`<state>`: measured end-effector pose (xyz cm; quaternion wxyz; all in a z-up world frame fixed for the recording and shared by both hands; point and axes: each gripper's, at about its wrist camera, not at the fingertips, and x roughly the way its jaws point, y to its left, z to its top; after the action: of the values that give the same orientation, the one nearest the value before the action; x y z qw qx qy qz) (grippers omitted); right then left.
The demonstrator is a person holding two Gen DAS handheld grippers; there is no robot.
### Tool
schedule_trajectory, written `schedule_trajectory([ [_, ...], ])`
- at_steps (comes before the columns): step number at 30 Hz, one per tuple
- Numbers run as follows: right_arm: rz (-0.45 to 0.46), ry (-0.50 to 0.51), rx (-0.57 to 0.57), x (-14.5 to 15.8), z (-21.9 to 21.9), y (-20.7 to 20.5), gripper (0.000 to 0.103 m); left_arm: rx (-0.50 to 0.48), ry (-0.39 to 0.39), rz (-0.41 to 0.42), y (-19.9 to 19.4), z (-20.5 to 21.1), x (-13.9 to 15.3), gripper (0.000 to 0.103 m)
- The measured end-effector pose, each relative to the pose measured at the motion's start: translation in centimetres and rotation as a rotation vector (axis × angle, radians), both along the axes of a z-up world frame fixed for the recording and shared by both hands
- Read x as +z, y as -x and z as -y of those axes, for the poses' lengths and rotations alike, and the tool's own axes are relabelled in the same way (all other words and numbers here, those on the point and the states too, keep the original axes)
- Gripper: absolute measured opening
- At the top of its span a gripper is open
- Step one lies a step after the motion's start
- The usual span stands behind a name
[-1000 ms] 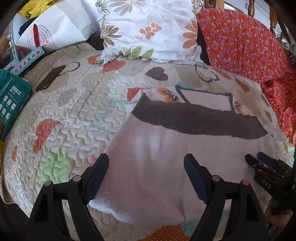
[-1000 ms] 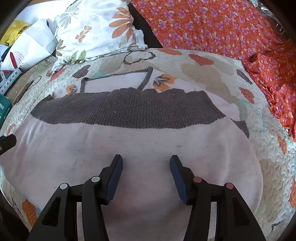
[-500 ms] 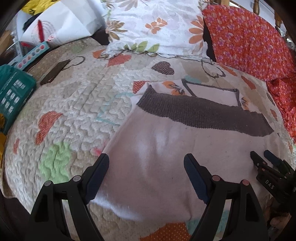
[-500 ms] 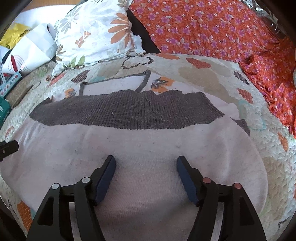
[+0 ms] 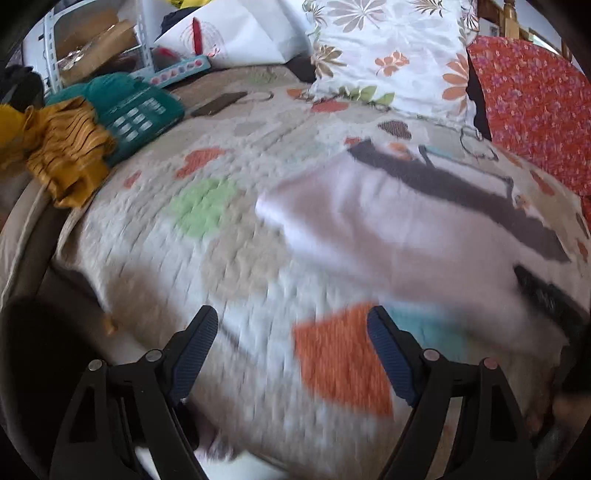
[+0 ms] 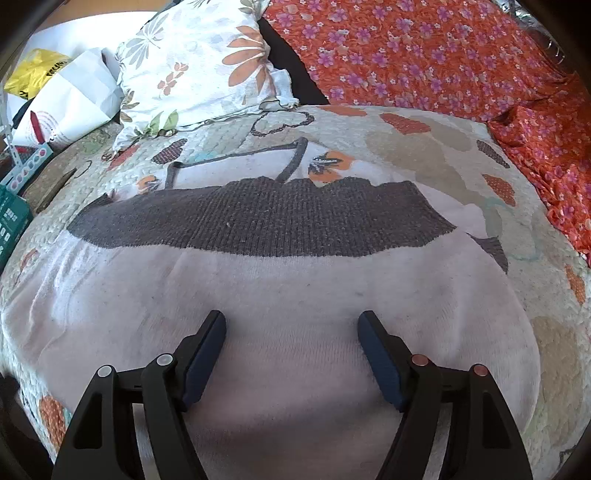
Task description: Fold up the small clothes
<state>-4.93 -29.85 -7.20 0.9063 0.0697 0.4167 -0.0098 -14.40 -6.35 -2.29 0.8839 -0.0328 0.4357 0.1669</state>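
A small white garment (image 6: 295,280) with a dark grey knitted band (image 6: 258,221) lies spread flat on the patterned quilt (image 6: 424,155). My right gripper (image 6: 291,319) hovers over its white lower part; its jaws are opening and nothing is pinched between them. The left wrist view is blurred. There my left gripper (image 5: 291,317) stands open over bare quilt (image 5: 221,258), left of and below the garment (image 5: 369,221), with nothing between its fingers. The dark shape at the right edge is the right gripper (image 5: 546,291).
A floral pillow (image 6: 199,62) and an orange flowered cloth (image 6: 424,55) lie behind the garment. At the left sit a teal box (image 5: 136,107), a crumpled mustard cloth (image 5: 62,147) and a white bag (image 5: 236,33). The bed's edge falls away at lower left.
My left gripper swung left, off the garment and over bare quilt near the bed's edge. The right gripper's jaws spread wider while it stayed over the garment.
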Motion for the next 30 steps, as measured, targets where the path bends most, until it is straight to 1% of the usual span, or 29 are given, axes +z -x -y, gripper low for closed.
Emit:
schedule_trajectory([
  [1,0.000,-0.001,0.006,0.0,0.0,0.0,0.078,-0.020,-0.012,-0.009,0.3,0.5,0.3,0.082],
  [2,0.005,-0.003,0.012,0.0,0.1,0.1,0.078,-0.034,-0.041,0.000,0.4,0.9,0.9,0.082],
  [3,0.014,-0.004,0.026,0.0,0.2,0.3,0.078,-0.030,-0.065,0.023,0.5,1.1,1.5,0.082],
  [4,0.022,-0.003,0.038,0.0,0.2,0.5,0.078,-0.022,-0.080,0.067,0.6,1.3,2.3,0.082],
  [6,0.032,-0.012,0.066,0.1,0.4,0.9,0.078,-0.030,-0.061,0.116,0.5,1.2,3.1,0.087],
  [8,0.026,-0.023,0.084,0.4,0.6,1.2,0.078,-0.029,-0.060,0.130,-0.1,0.9,3.9,0.087],
  [10,0.019,-0.046,0.080,1.2,0.9,1.7,0.077,-0.049,-0.061,0.141,-0.6,0.3,4.5,0.087],
  [12,0.046,-0.075,0.080,2.4,0.9,2.3,0.077,-0.056,-0.078,0.151,-1.2,-1.0,4.9,0.087],
  [14,0.086,-0.059,0.097,3.8,0.0,2.9,0.077,-0.044,-0.064,0.164,-1.9,-2.8,5.3,0.088],
  [16,0.126,-0.015,0.147,5.1,-1.9,3.8,0.077,-0.025,-0.014,0.161,-3.3,-5.2,5.5,0.088],
  [18,0.148,0.020,0.199,5.9,-4.2,4.6,0.075,0.004,0.047,0.174,-5.0,-7.9,5.8,0.088],
  [20,0.161,0.066,0.268,6.4,-7.1,5.4,0.071,0.021,0.100,0.179,-6.9,-10.5,6.0,0.088],
  [21,0.167,0.117,0.313,6.4,-9.3,5.8,0.071,0.036,0.114,0.183,-8.0,-11.8,6.0,0.088],
  [23,0.165,0.191,0.380,5.9,-12.4,6.3,0.071,0.076,0.117,0.201,-9.8,-14.3,6.2,0.088],
  [24,0.156,0.246,0.425,5.2,-14.7,6.5,0.071,0.096,0.112,0.210,-10.5,-15.5,6.3,0.088],
  [26,0.139,0.316,0.480,4.0,-18.1,6.4,0.069,0.132,0.116,0.221,-11.4,-17.8,6.5,0.088],
  [28,0.124,0.353,0.523,3.0,-20.7,5.7,0.066,0.174,0.156,0.251,-11.1,-20.4,6.6,0.088],
  [30,0.117,0.394,0.551,2.2,-23.2,4.9,0.065,0.221,0.187,0.265,-10.5,-22.4,6.3,0.088],
])
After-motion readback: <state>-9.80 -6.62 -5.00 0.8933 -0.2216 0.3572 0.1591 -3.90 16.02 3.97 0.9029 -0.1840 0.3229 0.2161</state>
